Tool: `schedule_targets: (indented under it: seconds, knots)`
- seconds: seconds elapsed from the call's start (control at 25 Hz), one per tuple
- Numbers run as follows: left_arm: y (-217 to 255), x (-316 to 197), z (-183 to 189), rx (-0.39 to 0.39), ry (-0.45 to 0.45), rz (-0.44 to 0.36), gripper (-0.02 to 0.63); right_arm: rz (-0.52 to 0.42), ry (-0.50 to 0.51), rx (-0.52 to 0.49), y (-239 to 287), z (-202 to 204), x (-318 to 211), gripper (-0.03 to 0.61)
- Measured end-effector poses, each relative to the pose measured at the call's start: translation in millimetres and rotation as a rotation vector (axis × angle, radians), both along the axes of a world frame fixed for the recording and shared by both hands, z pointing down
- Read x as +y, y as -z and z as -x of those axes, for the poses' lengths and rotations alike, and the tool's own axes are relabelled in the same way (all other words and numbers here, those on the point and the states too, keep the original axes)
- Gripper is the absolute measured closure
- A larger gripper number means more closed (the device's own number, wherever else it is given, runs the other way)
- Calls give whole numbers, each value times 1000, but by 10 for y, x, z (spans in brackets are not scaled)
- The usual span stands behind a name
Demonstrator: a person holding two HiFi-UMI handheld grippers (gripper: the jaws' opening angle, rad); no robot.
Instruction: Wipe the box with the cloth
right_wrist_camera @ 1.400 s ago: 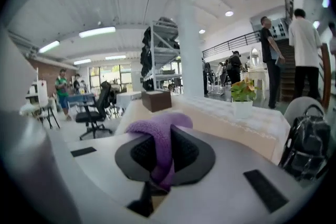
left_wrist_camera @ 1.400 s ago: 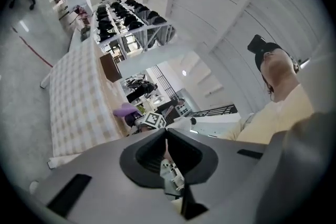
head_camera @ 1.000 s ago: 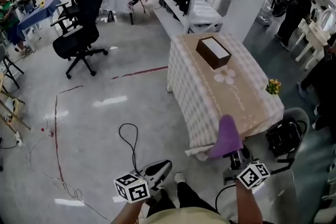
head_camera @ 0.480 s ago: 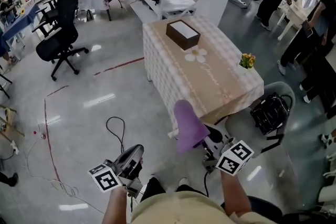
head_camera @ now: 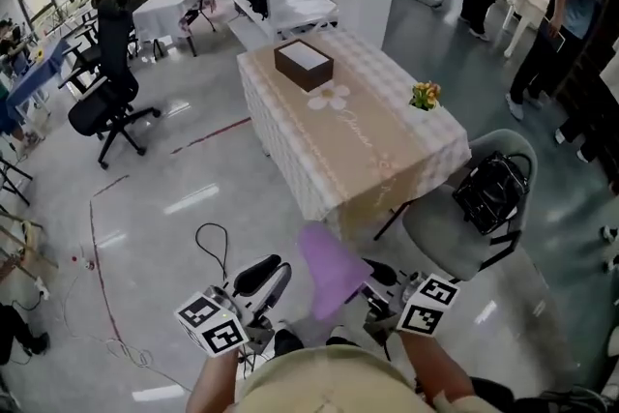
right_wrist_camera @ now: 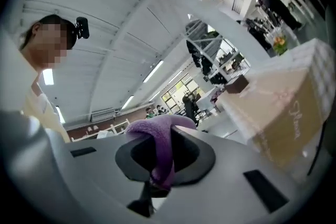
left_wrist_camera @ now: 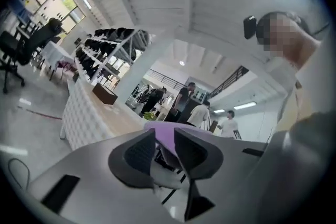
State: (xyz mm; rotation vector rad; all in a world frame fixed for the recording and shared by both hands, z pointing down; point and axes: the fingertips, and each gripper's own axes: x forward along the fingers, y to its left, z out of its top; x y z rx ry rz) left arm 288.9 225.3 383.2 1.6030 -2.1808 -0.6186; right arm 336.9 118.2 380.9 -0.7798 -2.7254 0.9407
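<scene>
The right gripper (head_camera: 375, 283) clenched the purple cloth (head_camera: 332, 268) near the surface (head_camera: 382, 155) bearing the box (head_camera: 304, 64), while the empty left gripper (head_camera: 267, 272) had just been opening its jaws.

Looking steeply down on a glossy grey floor. Low in frame, our left gripper (head_camera: 271, 271) points ahead, its jaws just opening and nothing between them. Close to its right, our right gripper (head_camera: 372, 290) clamps a purple cloth (head_camera: 332, 268), which stands up, leans left and hides the jaw tips.

Ahead, well apart from both grippers, is the counter (head_camera: 377, 150), under a checked cover with a tan runner. A dark box (head_camera: 304, 65) with a white top sits at its far end. Small potted flowers (head_camera: 423, 95) stand near its right edge.

A grey chair (head_camera: 435, 232) by the counter's near right corner carries a black bag (head_camera: 491, 191). A black office chair (head_camera: 102, 92) is far left.
</scene>
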Motion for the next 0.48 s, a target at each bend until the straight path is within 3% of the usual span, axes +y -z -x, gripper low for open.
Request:
schedule_targets:
  seconds: [0.04,0.08,0.12,0.2,0.24,0.28,0.36,0.48]
  knots:
    - [27,-63,-19,-44,4,25,481,-106,-47,-40,57,37,-104,534]
    - [64,-119,-20,-101,16,54,437,-286,-87,-93,123,75,-170,534]
    - [96,-172,-15,-178,30,100,396,-529,-115,-152,181,106,-198,534]
    - [107,-282,-23,-408,34,264,334,-1019,-131,-257,226,130,-196,534]
    - [99,-346,-37,-549,15,364,326,-1169,-120,-299,226,128,-179,534]
    - [103,-410,-59,-696,-13,453,314,-1228,-92,-331,232,119,-155,534]
    - [167,-514,-127,-944,-80,557,296,-1159,16,-349,260,75,-95,534]
    - [300,-630,-218,-1178,-190,592,293,-1066,196,-346,312,-33,-15,534]
